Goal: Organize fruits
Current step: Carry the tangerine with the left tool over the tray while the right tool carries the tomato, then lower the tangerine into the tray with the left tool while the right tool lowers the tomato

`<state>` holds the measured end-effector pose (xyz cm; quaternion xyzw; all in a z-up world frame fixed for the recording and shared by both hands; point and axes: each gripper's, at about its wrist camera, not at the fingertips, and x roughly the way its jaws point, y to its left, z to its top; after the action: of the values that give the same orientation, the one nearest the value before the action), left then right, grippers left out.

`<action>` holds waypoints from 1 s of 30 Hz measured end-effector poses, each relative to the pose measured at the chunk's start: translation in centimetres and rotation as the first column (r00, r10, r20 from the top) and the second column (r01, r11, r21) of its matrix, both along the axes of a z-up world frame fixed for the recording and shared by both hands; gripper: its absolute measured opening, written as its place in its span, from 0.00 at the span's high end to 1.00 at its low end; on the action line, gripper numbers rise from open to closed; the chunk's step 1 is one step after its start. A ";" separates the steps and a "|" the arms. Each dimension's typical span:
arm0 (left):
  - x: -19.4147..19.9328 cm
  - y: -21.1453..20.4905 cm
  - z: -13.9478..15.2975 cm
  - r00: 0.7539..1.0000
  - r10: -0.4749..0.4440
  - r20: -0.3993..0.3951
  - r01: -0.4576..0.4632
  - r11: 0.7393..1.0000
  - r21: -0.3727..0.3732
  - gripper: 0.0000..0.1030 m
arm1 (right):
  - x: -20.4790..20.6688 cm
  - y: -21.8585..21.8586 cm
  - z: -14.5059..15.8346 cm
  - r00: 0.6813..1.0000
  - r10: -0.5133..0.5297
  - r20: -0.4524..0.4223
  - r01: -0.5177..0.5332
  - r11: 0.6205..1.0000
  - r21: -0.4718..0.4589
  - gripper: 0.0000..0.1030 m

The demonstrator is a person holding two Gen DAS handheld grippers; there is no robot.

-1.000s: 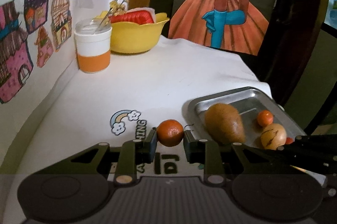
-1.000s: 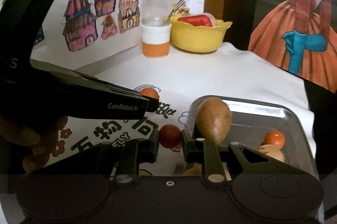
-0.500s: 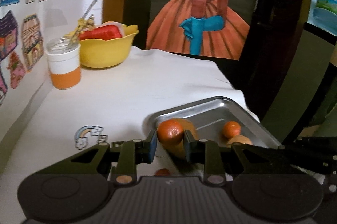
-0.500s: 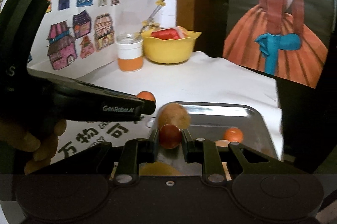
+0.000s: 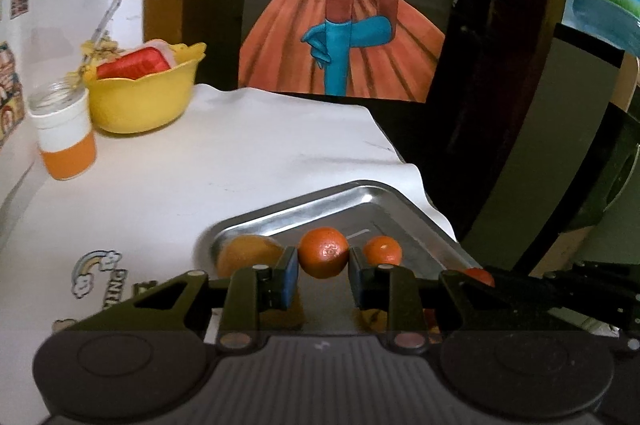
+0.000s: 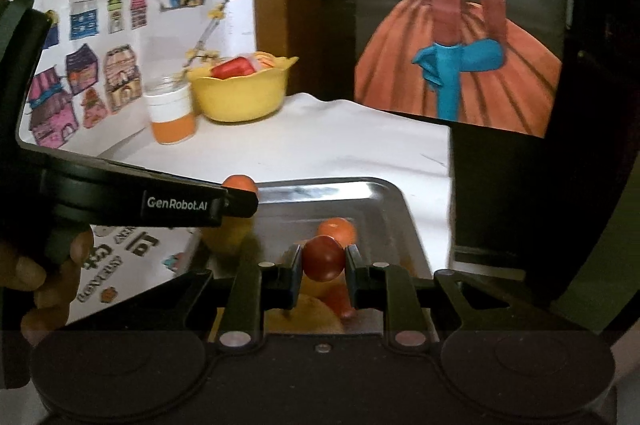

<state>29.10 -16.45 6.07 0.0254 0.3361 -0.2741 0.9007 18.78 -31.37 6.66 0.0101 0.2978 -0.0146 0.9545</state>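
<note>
My left gripper [image 5: 323, 267] is shut on an orange mandarin [image 5: 324, 252] and holds it above the steel tray [image 5: 360, 191]. In the tray lie a small orange [image 5: 382, 251] and a brown mango-like fruit [image 5: 248, 257], partly hidden by my fingers. My right gripper [image 6: 323, 265] is shut on a dark red round fruit [image 6: 323, 258], also over the tray [image 6: 376, 191]. The small orange [image 6: 338, 227] sits just beyond it. The left gripper's black body [image 6: 132, 201] crosses the right wrist view, with the mandarin [image 6: 239, 182] at its tip.
At the back left stand a yellow bowl [image 5: 146, 99] with a red item and a white-and-orange cup [image 5: 64, 141]. The white tablecloth [image 5: 224, 153] ends just right of the tray; a dark wooden frame [image 5: 500, 65] stands beyond. A hand [image 6: 48, 273] grips the left tool.
Both grippers have swung right and forward, carrying their fruits from the tablecloth to above the tray. The mandarin and the red fruit stay clamped.
</note>
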 end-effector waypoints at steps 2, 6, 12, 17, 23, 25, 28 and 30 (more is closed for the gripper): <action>0.3 -0.7 -0.4 1.000 -0.003 -0.008 0.003 1.000 0.005 0.71 | -0.1 -0.6 -0.2 1.000 -0.013 -0.002 0.013 1.000 0.005 0.77; 0.8 -2.0 -0.7 1.000 -0.011 -0.009 0.012 1.000 0.021 0.71 | -0.1 -1.9 -0.7 0.999 -0.042 -0.005 0.042 0.999 0.014 0.77; 1.4 -3.5 -1.0 1.000 -0.017 -0.008 0.017 0.999 0.040 0.71 | 0.3 -3.2 -1.4 0.998 -0.068 -0.001 0.068 0.997 0.031 0.77; 1.9 -4.1 -1.5 1.000 -0.015 -0.016 0.016 0.998 0.056 0.71 | 0.8 -3.7 -2.0 0.998 -0.068 -0.008 0.068 0.997 0.037 0.77; 2.0 -4.4 -1.8 1.000 -0.006 -0.026 0.007 0.998 0.067 0.71 | 1.5 -4.0 -2.6 0.998 -0.064 -0.019 0.065 0.997 0.051 0.77; 2.1 -4.4 -1.9 1.000 -0.004 -0.027 0.005 0.998 0.070 0.71 | 1.8 -4.0 -2.7 0.998 -0.061 -0.023 0.063 0.996 0.057 0.77; 2.2 -4.6 -1.9 1.000 0.001 -0.031 0.001 0.997 0.074 0.71 | 2.0 -4.0 -2.9 0.998 -0.059 -0.026 0.060 0.996 0.061 0.77; 2.2 -4.6 -1.9 0.999 0.005 -0.034 -0.002 0.997 0.074 0.71 | 2.1 -4.0 -3.0 0.998 -0.058 -0.026 0.060 0.996 0.062 0.77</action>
<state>31.33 -21.09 4.14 0.0534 0.3615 -0.2603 0.8937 20.86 -35.40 3.70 0.0488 0.3092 -0.0335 0.9492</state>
